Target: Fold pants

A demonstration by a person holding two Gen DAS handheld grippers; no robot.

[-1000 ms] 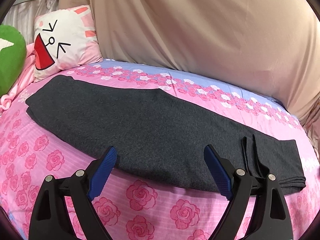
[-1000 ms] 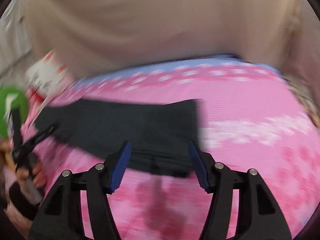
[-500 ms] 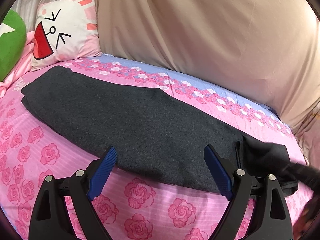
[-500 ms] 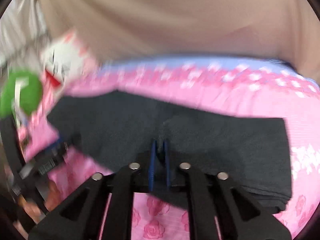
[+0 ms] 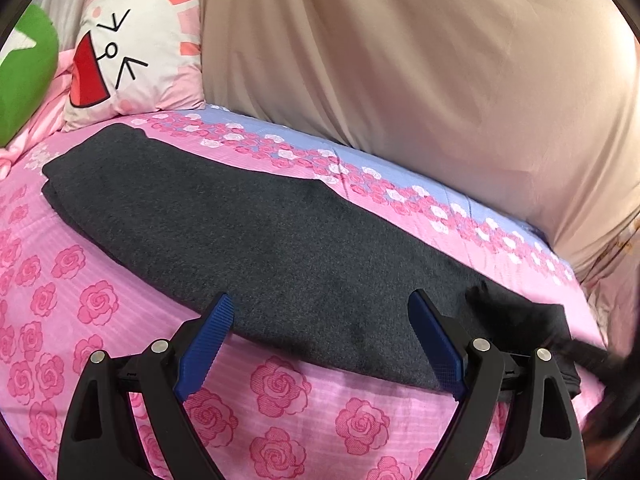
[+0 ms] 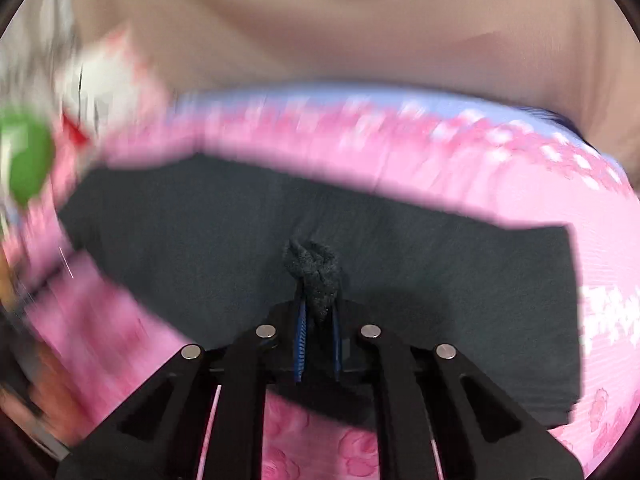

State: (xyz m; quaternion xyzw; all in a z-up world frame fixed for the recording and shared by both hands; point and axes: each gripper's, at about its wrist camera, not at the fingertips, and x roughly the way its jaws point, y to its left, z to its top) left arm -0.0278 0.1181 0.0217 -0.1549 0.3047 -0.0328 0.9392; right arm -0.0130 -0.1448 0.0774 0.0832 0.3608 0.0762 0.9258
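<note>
Right tongs (image 6: 318, 330) are clamped on a bunched pinch of the dark grey pants (image 5: 248, 248), which lie flat lengthwise across the pink rose-print bed (image 5: 280, 396), while the left tongs (image 5: 320, 344) hang wide apart just over the pants' near edge, gripping nothing.

Left gripper (image 5: 322, 346): two black plastic arms with triangular cut-outs; a round silver screw head on each link; ribbed blue pads (image 5: 206, 346) facing inward on the fingertips; right gripper (image 6: 318, 340): the same black arms, silver screw heads and blue ribbed pads (image 6: 301, 344); thin pale rods run beneath its inner links.
</note>
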